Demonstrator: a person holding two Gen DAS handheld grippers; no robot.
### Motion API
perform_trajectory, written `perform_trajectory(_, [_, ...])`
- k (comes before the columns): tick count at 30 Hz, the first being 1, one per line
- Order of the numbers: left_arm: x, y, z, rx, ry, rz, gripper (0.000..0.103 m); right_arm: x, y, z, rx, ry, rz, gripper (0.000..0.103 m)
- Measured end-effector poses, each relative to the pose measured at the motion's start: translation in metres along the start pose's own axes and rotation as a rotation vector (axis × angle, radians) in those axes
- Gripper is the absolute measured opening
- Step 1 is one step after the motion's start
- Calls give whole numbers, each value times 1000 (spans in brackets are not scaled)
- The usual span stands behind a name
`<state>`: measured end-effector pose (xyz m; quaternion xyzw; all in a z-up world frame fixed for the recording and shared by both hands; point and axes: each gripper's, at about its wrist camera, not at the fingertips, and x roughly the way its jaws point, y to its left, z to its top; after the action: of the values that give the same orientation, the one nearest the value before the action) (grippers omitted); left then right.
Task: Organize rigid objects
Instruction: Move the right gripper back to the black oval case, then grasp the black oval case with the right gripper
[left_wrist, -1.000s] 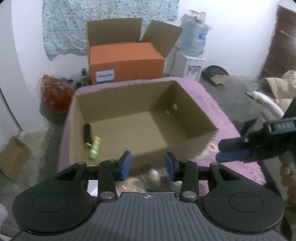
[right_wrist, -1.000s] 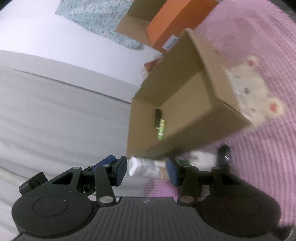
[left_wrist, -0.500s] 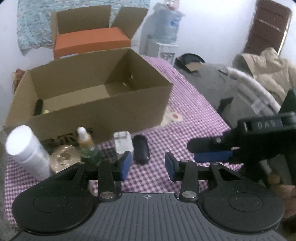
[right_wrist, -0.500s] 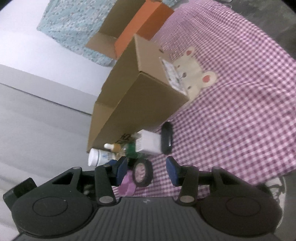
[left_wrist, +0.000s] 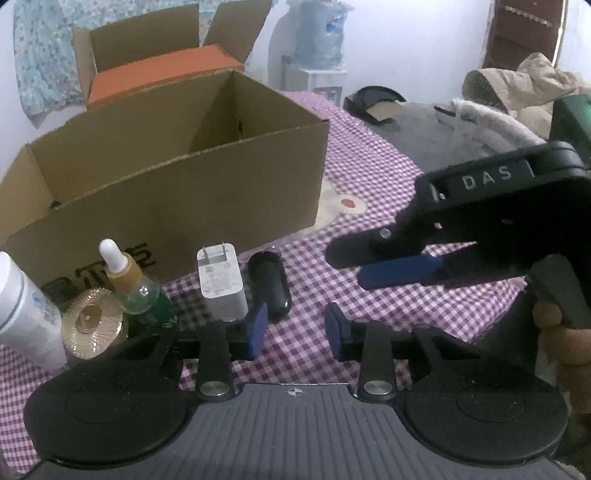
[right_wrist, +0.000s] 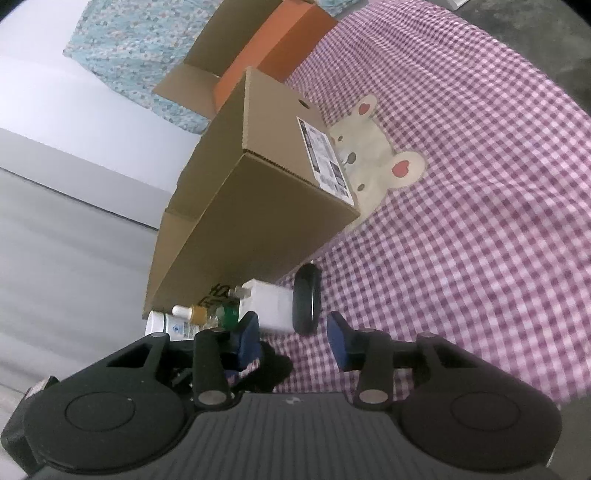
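The open cardboard box (left_wrist: 177, 184) sits on my checked bedspread (left_wrist: 369, 177), and the small items line its near wall. My right tongs (right_wrist: 291, 341) and left tongs (left_wrist: 293, 328) are both spread, empty. I'd straddle the black oval case (left_wrist: 267, 282) squarely, clear of the white charger (left_wrist: 221, 282) touching it.
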<state>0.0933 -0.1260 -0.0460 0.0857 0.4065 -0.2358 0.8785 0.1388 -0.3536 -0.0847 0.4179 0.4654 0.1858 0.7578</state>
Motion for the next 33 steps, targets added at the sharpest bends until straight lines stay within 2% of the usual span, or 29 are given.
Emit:
perform_trajectory(7, [18,4,3,-16,34,9,28,36,3,14,-36,25,-11,38])
perform_trajectory(17, [35,2,5,-16,59,33,28,80,11,28,-103,59,-91,36])
perform_trajectory(23, [39,0,7,-14,58,29,28,98,11,28,-114,74,-75,34])
perform_trajectory(26, [38,-4,8,0,59,12,28,100,10,26,-117,80,-72,34])
perform_trajectory(30, [34,-16,7,22,73,-50,28,91,2,17,-86,108,-49,26])
perform_trajectory(33, [28,-28,4,51,83,-71,29,85,-5,10,-60,122,-39,25])
